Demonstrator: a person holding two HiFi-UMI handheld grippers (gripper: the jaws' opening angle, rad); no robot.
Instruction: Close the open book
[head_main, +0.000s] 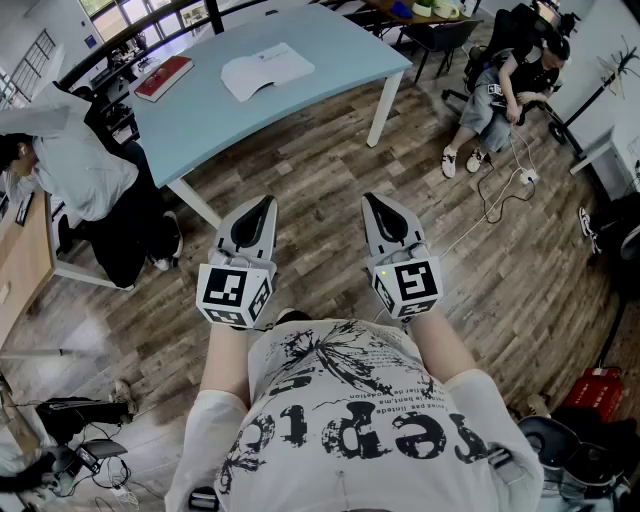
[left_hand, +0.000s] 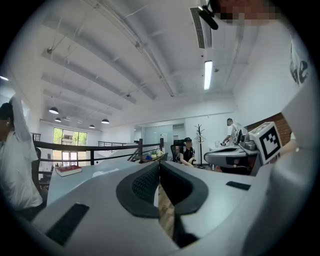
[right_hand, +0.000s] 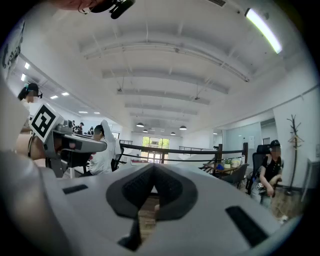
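Status: task not started, judging by how things lie.

- Worktop: light blue, ahead of both tongs and well apart from them, with bare wooden floor between.
- Open book: lies flat on the worktop with white pages up, ahead of the left tongs and well beyond their tips. Both halves are spread and neither is lifted. Still fully open.
- Red book: closed, further to the left of the left tongs than the open book is, and apart from it. Not the task's thing, by my reading.
- Left tongs: held level, pointing toward the worktop. Pads are pressed together with nothing between them.
- Right tongs: just beside the left pair and level. Tips meet, and only floor shows behind them. Empty.

Done: nothing that shows. Left to do: approach the worktop, get the tongs under or against one half of the open book, fold it over onto the other, and let go.
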